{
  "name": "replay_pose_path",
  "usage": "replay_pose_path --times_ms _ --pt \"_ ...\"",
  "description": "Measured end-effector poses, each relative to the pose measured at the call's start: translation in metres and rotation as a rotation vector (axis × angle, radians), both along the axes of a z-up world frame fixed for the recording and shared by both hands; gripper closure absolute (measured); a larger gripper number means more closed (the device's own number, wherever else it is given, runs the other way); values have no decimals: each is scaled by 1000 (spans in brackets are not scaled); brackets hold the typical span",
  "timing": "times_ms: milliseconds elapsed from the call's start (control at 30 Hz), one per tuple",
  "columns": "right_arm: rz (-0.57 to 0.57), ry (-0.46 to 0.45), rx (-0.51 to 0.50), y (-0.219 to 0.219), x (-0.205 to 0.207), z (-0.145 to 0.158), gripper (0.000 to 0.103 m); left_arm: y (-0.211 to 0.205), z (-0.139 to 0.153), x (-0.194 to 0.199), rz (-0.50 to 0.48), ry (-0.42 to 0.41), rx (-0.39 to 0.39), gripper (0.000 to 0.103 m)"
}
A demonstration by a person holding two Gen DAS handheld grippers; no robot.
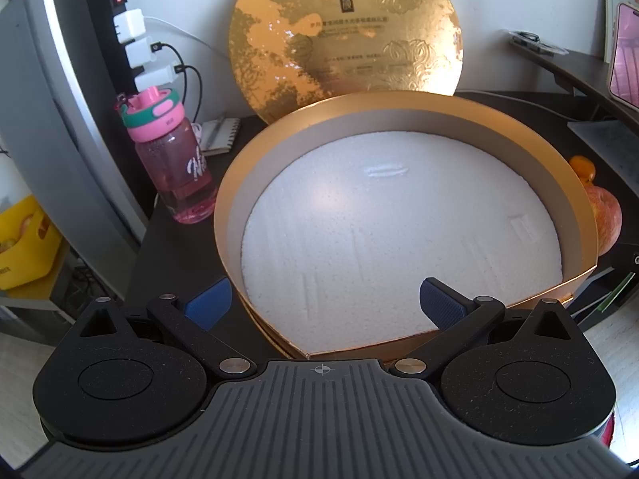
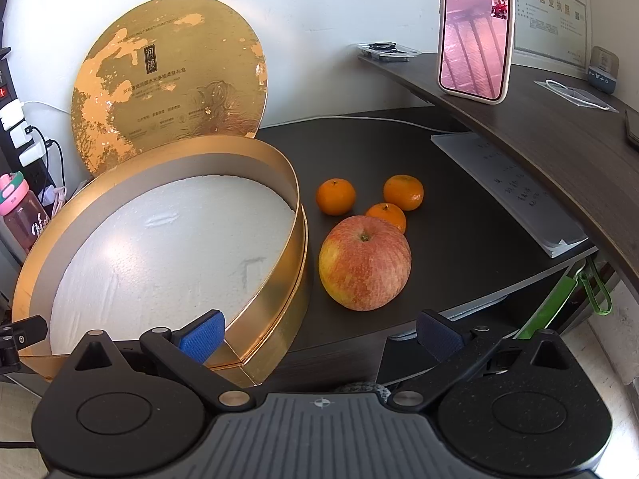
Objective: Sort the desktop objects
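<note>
Dark desk (image 2: 459, 219); gold box (image 2: 279, 263) rim half-hides apple (image 1: 609, 219); left claw (image 1: 325, 299), right claw (image 2: 321, 333) both apart, empty.

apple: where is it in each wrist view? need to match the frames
Left wrist: the apple sits at the far right edge, mostly hidden behind the gold box rim.
Right wrist: apple is in plain sight at centre, on the dark desk just right of the box, in front of three tangerines.
Shared landmark: the round gold lid leaning on the wall.
</note>
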State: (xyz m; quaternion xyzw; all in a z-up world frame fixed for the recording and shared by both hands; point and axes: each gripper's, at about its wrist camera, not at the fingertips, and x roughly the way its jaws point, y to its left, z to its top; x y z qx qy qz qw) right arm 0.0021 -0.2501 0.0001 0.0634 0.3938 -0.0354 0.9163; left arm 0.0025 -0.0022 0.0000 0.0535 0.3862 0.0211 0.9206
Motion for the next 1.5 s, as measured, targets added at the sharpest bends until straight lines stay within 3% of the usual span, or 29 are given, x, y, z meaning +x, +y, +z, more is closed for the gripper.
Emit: replay_pose_path --times_ms 533,767,1000,1500 --pt "-27 -9 18 -9 1 -5 0 -3 0 3 -26 -1 -20 0" --pt "-43 -78 7 -25 3 -7 0 -12 1 8 -44 -2 -25 0" --pt "-52 -142 77 -47 8 -13 0 -18 0 13 -53 -2 -20 0" --pt "-31 -151 99 -66 21 -25 0 -42 2 29 -121 2 -68 0"
